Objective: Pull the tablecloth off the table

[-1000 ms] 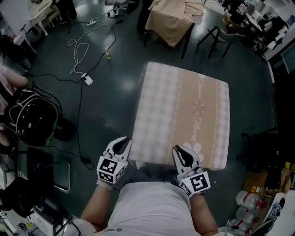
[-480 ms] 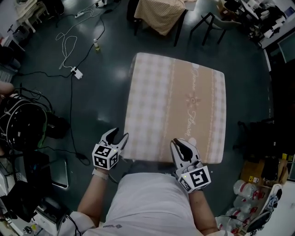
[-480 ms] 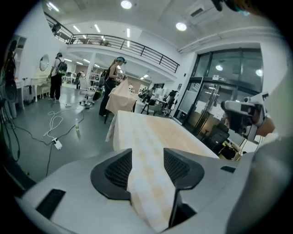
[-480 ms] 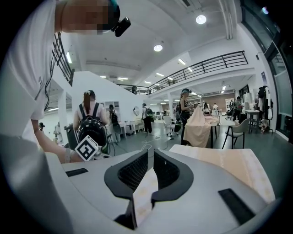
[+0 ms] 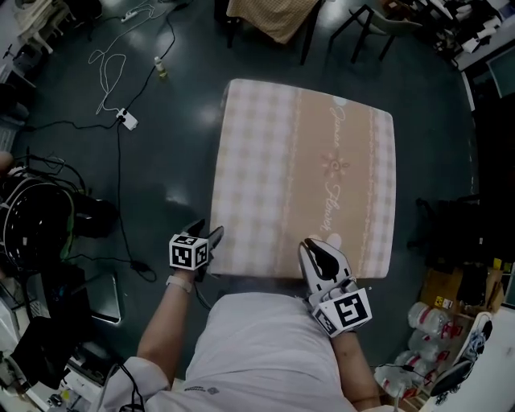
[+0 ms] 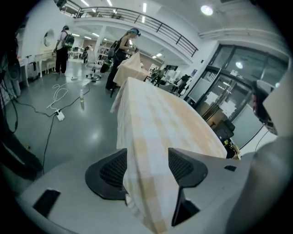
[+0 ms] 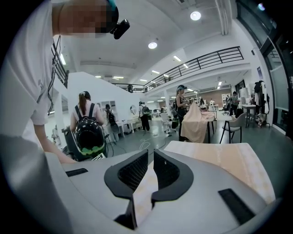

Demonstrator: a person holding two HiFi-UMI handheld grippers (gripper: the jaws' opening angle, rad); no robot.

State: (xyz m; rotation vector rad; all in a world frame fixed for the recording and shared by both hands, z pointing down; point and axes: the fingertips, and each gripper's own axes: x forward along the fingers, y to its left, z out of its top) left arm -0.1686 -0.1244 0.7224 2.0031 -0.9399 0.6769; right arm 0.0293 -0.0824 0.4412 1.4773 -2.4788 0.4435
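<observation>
While cables (image 5: 119,185) trail left of the tablecloth (image 5: 306,169), a draped table (image 5: 269,18) stands beyond.

Pale pink-and-cream checked tablecloth (image 5: 306,177), tan central band with flower motif and script; spread flat, covers whole table, edges drape over sides.

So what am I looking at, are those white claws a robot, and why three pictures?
No robot: a person holds a two-jaw gripper in each hand. The top-down picture comes from a camera on the person's head; the other two from cameras riding on each gripper, looking along its jaws. A checked tablecloth covers the table. The right gripper is shut on the cloth's near edge. On the left gripper the jaws are opening, with the cloth's edge between them.
</observation>
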